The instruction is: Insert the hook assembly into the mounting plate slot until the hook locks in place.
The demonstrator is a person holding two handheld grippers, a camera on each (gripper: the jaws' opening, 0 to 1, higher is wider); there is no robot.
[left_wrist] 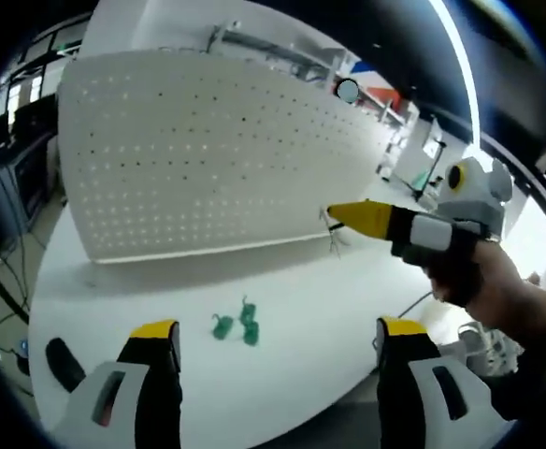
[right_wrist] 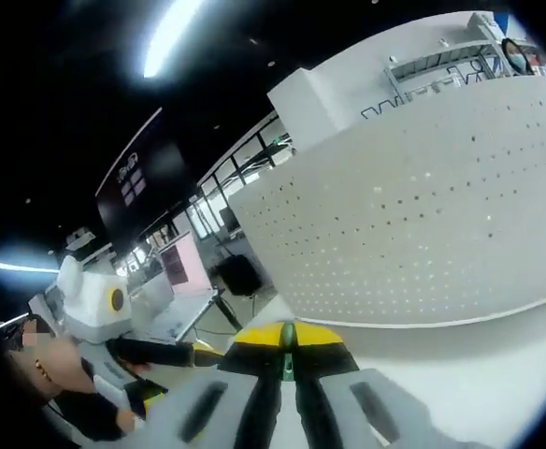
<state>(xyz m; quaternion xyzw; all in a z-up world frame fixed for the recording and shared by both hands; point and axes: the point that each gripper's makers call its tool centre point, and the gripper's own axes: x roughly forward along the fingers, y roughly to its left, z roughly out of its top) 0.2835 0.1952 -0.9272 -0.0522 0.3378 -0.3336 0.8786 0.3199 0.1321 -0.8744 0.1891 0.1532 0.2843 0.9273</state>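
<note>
Right now my left gripper [left_wrist: 278,341] sits low over the white table [left_wrist: 348,309], its two yellow-tipped jaws spread well apart with nothing between them. Just beyond the gap, lying loose on the tabletop, are small green hooks [left_wrist: 238,325], a little cluster of two or three pieces; I cannot make out their exact shape. Behind them stands the white pegboard [left_wrist: 208,150], upright on the table and dotted with rows of small holes.

My right gripper [left_wrist: 334,217] comes into the left gripper view from the right, held in a hand [left_wrist: 483,276]. Its yellow tip points at the pegboard's lower right corner, and a thin wire hook [left_wrist: 333,232] hangs at that tip, close to the board's edge. I cannot tell whether the wire is touching the board or already seated in a hole.

From the right gripper view, my right gripper [right_wrist: 287,339] has its jaws drawn together, the yellow tips meeting, with a small green piece [right_wrist: 288,335] pinched at the seam between them. The pegboard [right_wrist: 423,215] rises just ahead and to the right, its lower edge resting on the table [right_wrist: 497,365]. Off to the left in that view I see a person [right_wrist: 58,383] seated near a white machine [right_wrist: 91,299] with a yellow ring on its side, well apart from the board.
</note>
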